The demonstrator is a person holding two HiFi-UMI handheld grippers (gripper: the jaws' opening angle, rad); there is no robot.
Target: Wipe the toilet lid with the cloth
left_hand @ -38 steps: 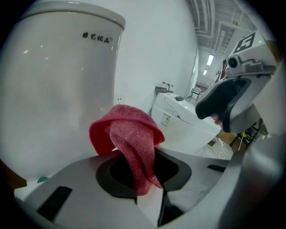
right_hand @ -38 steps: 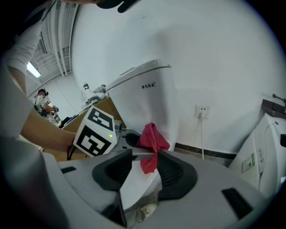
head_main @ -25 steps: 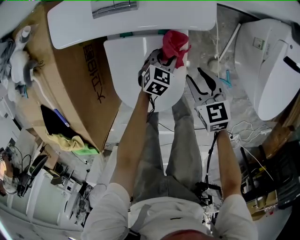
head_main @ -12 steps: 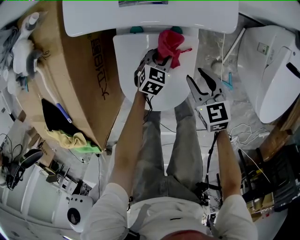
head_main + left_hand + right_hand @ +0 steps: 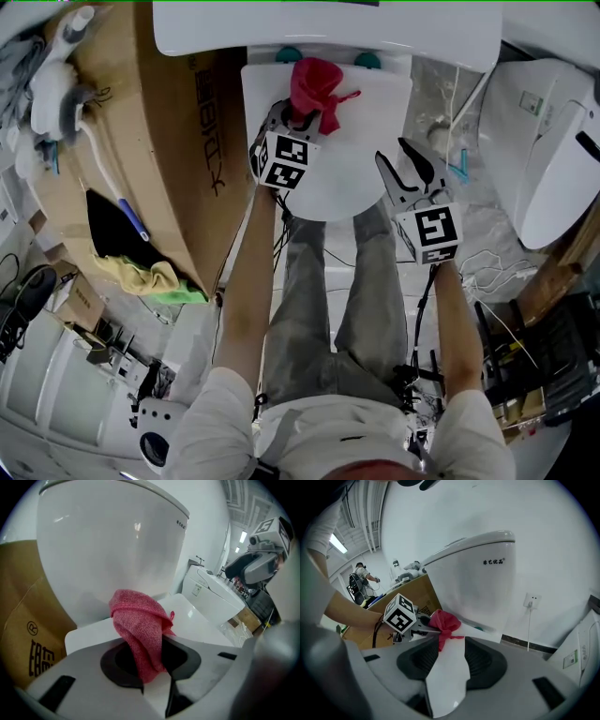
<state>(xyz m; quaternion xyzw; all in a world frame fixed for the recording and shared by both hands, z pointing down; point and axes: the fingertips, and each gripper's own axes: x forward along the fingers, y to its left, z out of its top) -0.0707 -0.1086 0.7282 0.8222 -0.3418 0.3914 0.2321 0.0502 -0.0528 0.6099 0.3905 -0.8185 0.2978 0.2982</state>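
Note:
The white toilet lid (image 5: 342,150) lies shut below the tank (image 5: 328,28). A red cloth (image 5: 314,86) rests bunched on the lid's rear, just left of centre. My left gripper (image 5: 298,117) is shut on the cloth (image 5: 139,627), which hangs out between its jaws above the lid (image 5: 190,616). The right gripper (image 5: 411,167) is open and holds nothing, hovering over the lid's right front edge. In the right gripper view, the lid (image 5: 446,672) shows between the jaws of my right gripper (image 5: 450,660), with the cloth (image 5: 446,622) and the left gripper's marker cube (image 5: 399,613) beyond.
A large cardboard box (image 5: 178,159) stands close against the toilet's left side, with a yellow-green rag (image 5: 155,281) by it. A second toilet (image 5: 553,141) stands at the right. A white brush handle (image 5: 461,94) and cables (image 5: 487,262) lie on the floor between them.
The left gripper has dragged the cloth leftward across the rear of the lid, from the right side to just left of centre. The right gripper has barely moved.

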